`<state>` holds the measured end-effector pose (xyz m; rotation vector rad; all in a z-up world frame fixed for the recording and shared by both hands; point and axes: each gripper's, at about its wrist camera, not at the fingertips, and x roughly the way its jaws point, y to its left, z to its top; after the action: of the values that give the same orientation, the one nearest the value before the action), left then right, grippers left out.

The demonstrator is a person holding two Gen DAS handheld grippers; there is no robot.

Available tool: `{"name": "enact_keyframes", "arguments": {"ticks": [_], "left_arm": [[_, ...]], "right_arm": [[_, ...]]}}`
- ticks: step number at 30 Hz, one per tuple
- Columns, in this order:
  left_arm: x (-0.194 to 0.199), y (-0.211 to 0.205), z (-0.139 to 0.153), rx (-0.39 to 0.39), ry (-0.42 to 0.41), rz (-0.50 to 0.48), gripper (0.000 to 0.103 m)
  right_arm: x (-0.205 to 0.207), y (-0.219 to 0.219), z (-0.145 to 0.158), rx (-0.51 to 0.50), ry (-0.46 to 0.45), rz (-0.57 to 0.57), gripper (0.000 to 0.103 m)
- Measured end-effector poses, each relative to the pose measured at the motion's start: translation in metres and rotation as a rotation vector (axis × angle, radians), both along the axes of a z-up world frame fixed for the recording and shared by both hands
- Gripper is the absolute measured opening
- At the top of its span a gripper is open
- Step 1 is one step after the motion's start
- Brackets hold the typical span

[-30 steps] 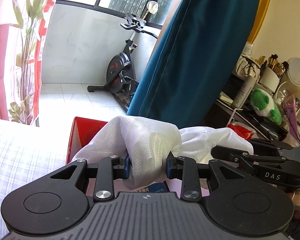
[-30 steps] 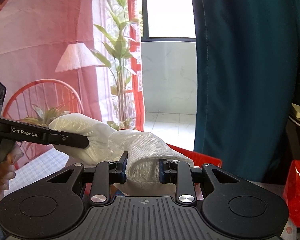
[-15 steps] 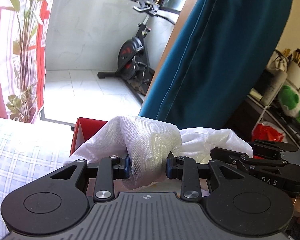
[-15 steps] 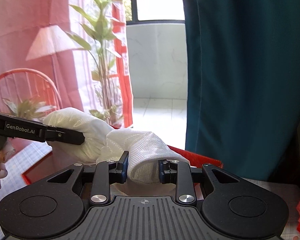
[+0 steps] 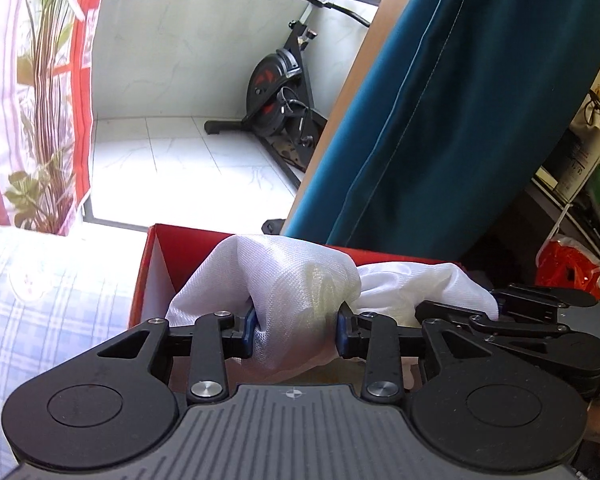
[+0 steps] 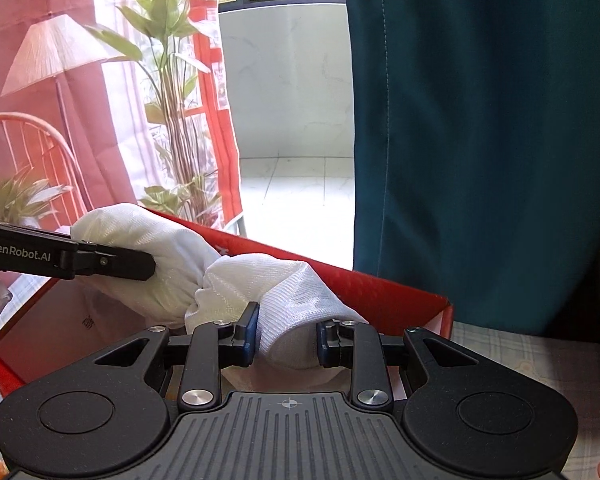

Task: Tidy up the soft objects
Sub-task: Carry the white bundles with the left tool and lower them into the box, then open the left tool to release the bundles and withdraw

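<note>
Grippers first, low in both frames: the left gripper (image 5: 296, 330) has a fold of white cloth (image 5: 300, 280) between its blue pads (image 5: 250, 330), and its jaws are opening, though the pads look to be touching the fabric on both sides. The right gripper (image 6: 286, 340) is closed on the other end of the same cloth (image 6: 284, 280), the fabric bulging up between its fingers. Each tool shows in the other's view: the right gripper at lower right of the left-wrist frame (image 5: 496, 308), the left gripper at mid-left of the right-wrist frame (image 6: 148, 266).

The cloth hangs bunched between the two, just above the open red box (image 6: 380, 292) at frame centre; whether it touches the box floor cannot be told. It reads as light, thin, woven and limp, likely a little slick, and would sag or unroll if only one end were held. Bunched folds near each end look like the surest hold, not a single layer.

Beyond the box, a checked sheet (image 5: 40, 320) at left, a teal curtain (image 5: 460, 120) at upper right, an exercise bike (image 5: 284, 108) at top centre.
</note>
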<state>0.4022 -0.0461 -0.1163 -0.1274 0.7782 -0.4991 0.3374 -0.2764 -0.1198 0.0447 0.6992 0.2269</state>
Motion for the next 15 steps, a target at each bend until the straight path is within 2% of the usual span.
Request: {"name": "enact_keyframes", "arguments": {"ticks": [4,8,11,15], "left_arm": [[0.007,-0.006,-0.011,0.048,0.044,0.018,0.045],[0.006,-0.007,-0.008,0.046,0.038,0.004,0.06],[0.003,-0.005,-0.001,0.041,0.02,0.009,0.07],[-0.003,-0.006,0.004,0.064,-0.006,0.007,0.072]], "right_arm": [[0.008,0.003,-0.01,-0.017,0.055,-0.011,0.025],[0.015,0.007,-0.02,-0.04,0.112,-0.015,0.025],[0.015,0.009,-0.022,-0.049,0.124,-0.027,0.032],[0.006,0.009,-0.013,-0.069,0.103,-0.033,0.045]]}}
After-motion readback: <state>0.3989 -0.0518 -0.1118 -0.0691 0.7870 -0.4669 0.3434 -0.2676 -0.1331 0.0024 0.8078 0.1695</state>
